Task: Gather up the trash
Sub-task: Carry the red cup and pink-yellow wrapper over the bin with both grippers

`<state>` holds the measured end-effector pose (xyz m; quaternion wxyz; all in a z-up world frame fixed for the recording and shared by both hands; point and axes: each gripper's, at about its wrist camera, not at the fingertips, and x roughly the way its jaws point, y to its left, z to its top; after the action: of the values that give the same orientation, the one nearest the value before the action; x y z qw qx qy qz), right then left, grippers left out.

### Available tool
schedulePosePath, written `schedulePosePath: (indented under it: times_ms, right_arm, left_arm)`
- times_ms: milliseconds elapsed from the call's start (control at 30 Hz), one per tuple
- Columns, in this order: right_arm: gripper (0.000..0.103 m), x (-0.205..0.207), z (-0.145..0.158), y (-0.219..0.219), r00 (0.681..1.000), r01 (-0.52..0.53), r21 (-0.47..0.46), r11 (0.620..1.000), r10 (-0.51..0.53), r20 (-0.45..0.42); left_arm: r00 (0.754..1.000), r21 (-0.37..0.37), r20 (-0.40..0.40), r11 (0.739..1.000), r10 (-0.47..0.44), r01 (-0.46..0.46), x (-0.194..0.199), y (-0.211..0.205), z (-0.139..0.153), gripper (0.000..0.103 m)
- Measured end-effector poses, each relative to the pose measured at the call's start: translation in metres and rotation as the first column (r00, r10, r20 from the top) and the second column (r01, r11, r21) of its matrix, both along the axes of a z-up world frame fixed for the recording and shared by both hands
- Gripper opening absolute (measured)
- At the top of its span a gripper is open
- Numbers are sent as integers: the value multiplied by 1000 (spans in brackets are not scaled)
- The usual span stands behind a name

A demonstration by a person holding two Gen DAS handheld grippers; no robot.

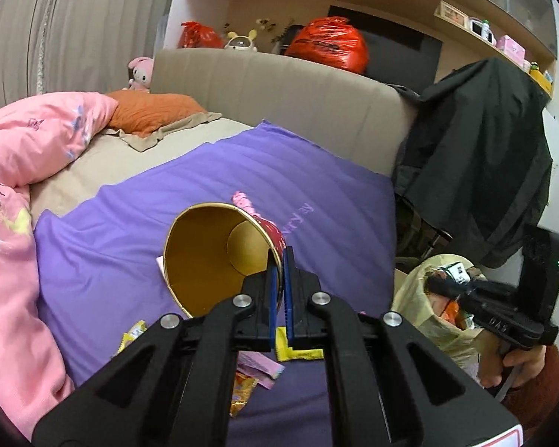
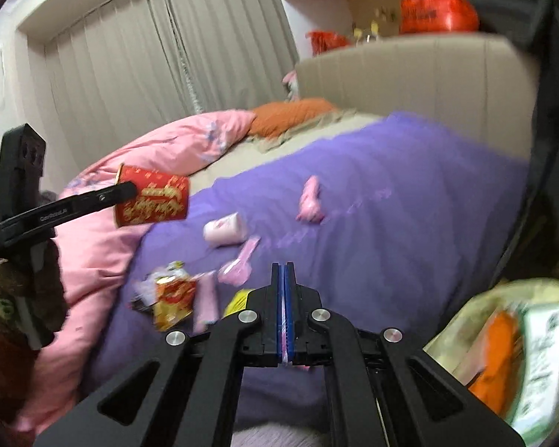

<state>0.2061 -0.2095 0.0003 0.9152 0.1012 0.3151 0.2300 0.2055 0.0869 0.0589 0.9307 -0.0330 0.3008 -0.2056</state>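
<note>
The right gripper (image 2: 284, 272) is clamped on a thin pink wrapper (image 2: 286, 350). The left gripper (image 1: 279, 260) pinches only the rim of the paper cup (image 1: 220, 253), at twelve o'clock above the bedspread (image 1: 316, 171); it could twist free before reaching the trash bag (image 1: 421, 298) at three o'clock.

Both wrist views look obliquely down from close above, sharing the purple sheet (image 1: 205, 186) (image 2: 391, 193) and headboard (image 1: 298, 89) (image 2: 410, 74).

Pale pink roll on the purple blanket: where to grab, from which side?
Across its middle, from above. The pale pink roll lies on its side on the purple blanket, long axis roughly left-right in the right wrist view, so close the jaws across its short width. Both long sides look clear; a pink wrapper lies just below it.
</note>
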Motion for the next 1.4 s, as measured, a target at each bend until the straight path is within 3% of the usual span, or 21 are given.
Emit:
schedulePosePath:
  times_ms: [67,100,133,167,200,267,367,433,500,633,700,733,800,1067,1200,1400]
  right_arm:
    - [8,-7,-14,-1,1000,14,-10,1000,-14,-14]
    - [17,-9,-21,0,1000,17,-19,1000,-17,-21]
    - [27,-10,-29,1,999,11,-18,1000,-12,-38]
    - [53,-9,-41,3,997,-8,2,1000,8,-81]
    - [63,-9,-50,5,994,-18,24,1000,21,-106]
    - [63,-6,-68,10,987,-17,49,999,24,-162]
    - [63,4,-90,18,975,32,10,999,-29,-221]
    - [57,12,-99,21,966,61,13,998,-55,-252]
    - [43,20,-105,24,960,105,7,994,-99,-262]
    - [40,32,-112,32,961,117,70,991,-95,-262]
    - [25,38,-121,37,953,118,99,988,-85,-291]
    - [23,39,-122,40,953,111,111,988,-74,-295]
    - [8,35,-116,45,965,75,108,991,-44,-259]
    - [5,6,-33,23,998,59,30,998,-58,-17]
    - [5,-13,5,-3,993,87,11,996,-88,82]
    - [5,-57,45,-57,967,172,-16,985,-166,193]
  left_arm:
    - [1000,0,-1,1000,-15,15,-7,-3,-3,3]
    - [1000,1,-3,1000,-20,20,-10,-3,-5,3]
    - [1000,2,-9,1000,-28,28,-13,-2,-11,3]
    - [999,1,-16,1000,-30,30,-14,-2,-16,3]
    - [999,1,-23,1000,-30,30,-14,0,-21,3]
    - [999,2,-48,1000,-17,17,-13,8,-36,3]
    - [997,-23,-82,1000,6,-8,-9,23,-50,3]
    - [993,-42,-111,999,28,-33,-5,36,-61,3]
    - [991,-50,-127,998,42,-49,-4,44,-69,3]
    - [985,-75,-162,995,58,-71,1,55,-84,3]
    - [983,-73,-170,995,62,-75,1,54,-88,3]
    - [984,-69,-170,995,63,-75,1,54,-89,3]
    - [985,-63,-162,995,64,-75,-1,51,-87,3]
    - [999,-55,-35,998,17,-19,-17,21,-33,3]
    - [999,-49,31,998,-43,44,-28,-11,0,3]
    - [983,-37,79,984,-168,171,-45,-75,25,3]
